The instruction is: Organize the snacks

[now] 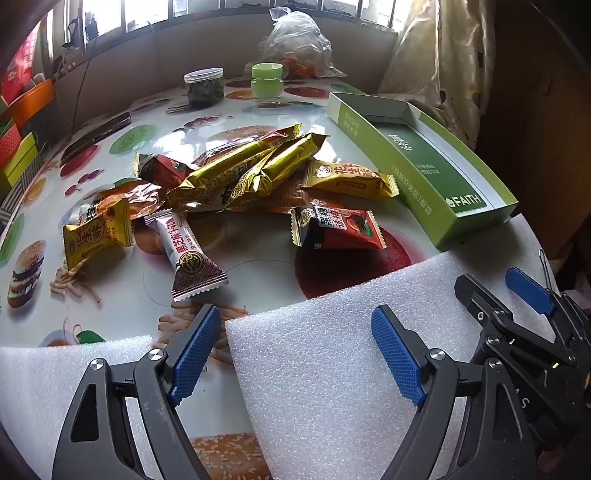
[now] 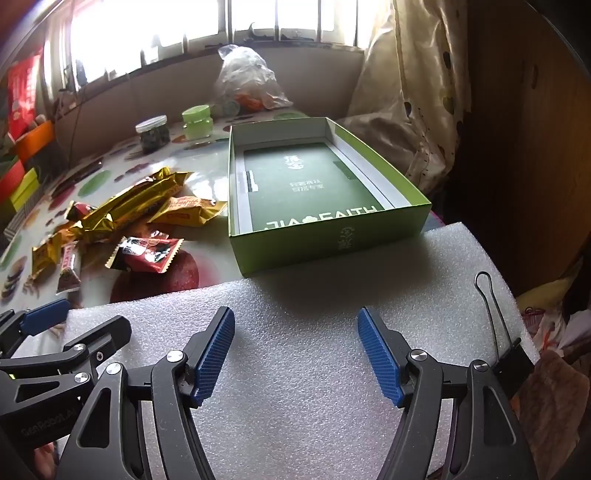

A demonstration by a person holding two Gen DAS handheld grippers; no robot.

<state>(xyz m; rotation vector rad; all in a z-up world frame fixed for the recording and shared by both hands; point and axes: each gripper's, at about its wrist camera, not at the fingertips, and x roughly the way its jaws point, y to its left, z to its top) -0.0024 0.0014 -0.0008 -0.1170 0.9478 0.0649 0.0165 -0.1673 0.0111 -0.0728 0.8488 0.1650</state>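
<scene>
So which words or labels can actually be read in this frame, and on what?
"FAITH": green box, printed on its inner floor; the right wrist view shows it upside down.
"花生酥": yellow snack packet.
"黑糖话梅": red snack packet.
"黑芝麻": white snack packet; further characters unclear.
Smaller box print and the gold bars' labels: too small or creased to read.

place: home, living or dining corner | table (image 1: 258, 118): food-print plastic cover | window (image 2: 155, 26): barred, above a sill | curtain (image 2: 417, 85): cream, spotted | on table: jars (image 1: 204, 87), plastic bag (image 1: 295, 44) | left side: stacked coloured boxes (image 1: 18, 147)
</scene>
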